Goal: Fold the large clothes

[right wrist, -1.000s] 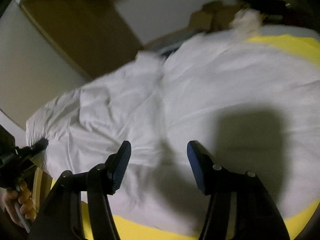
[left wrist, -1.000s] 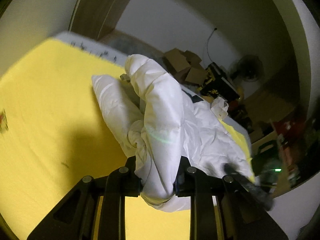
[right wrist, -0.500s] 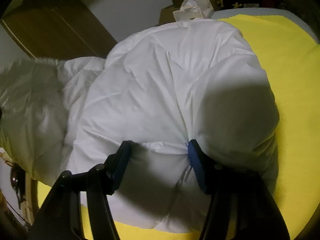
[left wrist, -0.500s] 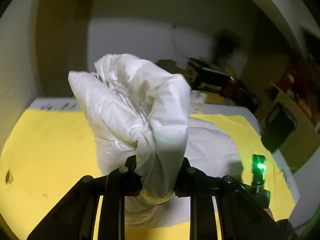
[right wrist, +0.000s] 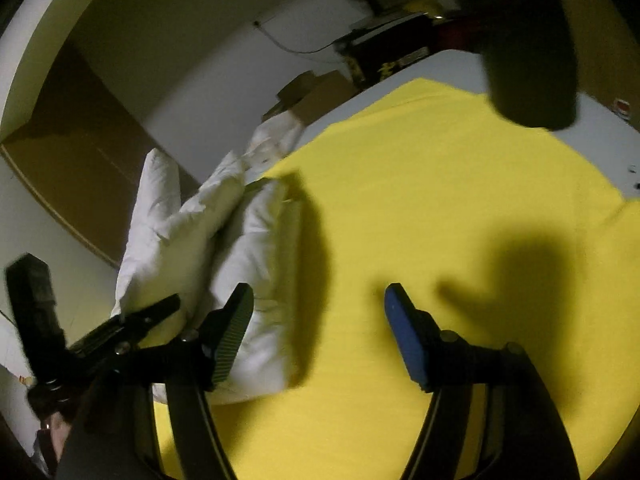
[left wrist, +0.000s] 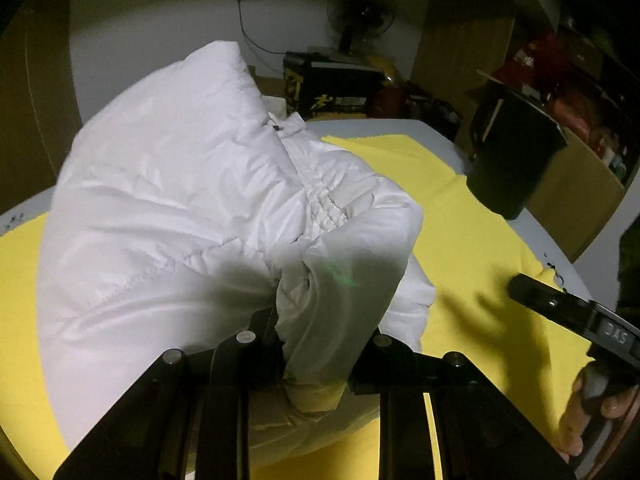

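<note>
Fan (left wrist: 360,10) and boxes (right wrist: 312,92) behind yellow cloth (right wrist: 440,200); jacket (left wrist: 180,208) bunched.

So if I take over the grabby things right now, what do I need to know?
Left tool: shut on a bunched fold of the white puffy jacket, lifting it.
Right tool: open, nothing between its fingers; its jaws have just been opening, and it is above the bare yellow cloth.
Jacket: left part of the cloth, bundled up, partly folded over itself.
Done: a rough gather only.
Left: lay it down, flatten it, finish the folds.
</note>
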{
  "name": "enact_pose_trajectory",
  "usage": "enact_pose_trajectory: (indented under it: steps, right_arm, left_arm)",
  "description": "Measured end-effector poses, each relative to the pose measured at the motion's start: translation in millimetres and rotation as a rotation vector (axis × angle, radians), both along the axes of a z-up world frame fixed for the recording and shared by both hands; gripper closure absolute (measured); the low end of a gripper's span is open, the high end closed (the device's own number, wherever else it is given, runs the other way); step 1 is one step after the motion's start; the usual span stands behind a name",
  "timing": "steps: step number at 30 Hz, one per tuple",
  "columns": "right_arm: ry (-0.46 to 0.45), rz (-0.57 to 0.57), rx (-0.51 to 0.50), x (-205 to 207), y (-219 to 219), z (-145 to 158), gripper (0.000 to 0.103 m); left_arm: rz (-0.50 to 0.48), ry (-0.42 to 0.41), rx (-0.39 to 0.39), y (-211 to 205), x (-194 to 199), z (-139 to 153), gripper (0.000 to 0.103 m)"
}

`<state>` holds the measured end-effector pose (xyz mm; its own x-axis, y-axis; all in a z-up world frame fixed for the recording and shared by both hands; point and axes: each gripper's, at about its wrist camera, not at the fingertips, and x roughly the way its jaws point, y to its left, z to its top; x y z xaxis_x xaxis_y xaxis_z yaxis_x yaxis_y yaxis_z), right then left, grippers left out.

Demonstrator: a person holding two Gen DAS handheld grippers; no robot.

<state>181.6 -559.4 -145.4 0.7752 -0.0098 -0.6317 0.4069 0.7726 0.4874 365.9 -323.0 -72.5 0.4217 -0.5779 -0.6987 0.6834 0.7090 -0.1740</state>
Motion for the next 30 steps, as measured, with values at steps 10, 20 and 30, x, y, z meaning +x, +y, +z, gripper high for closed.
enact_pose_trajectory:
  steps: [10, 20, 30]
  right_arm:
    - [0.010, 0.057, 0.094, 5, -7, -3, 0.028]
    - [0.001, 0.042, 0.158, 8, -5, -4, 0.024]
    - [-0.025, -0.007, 0.109, 6, 4, 64, 0.024]
  left_arm:
    - [-0.041, 0.052, 0.008, -4, 1, -22, 0.082]
    - [-0.067, 0.151, 0.035, -21, 8, -51, 0.079]
    - [-0.099, 0.051, 0.073, -38, -8, -69, 0.079]
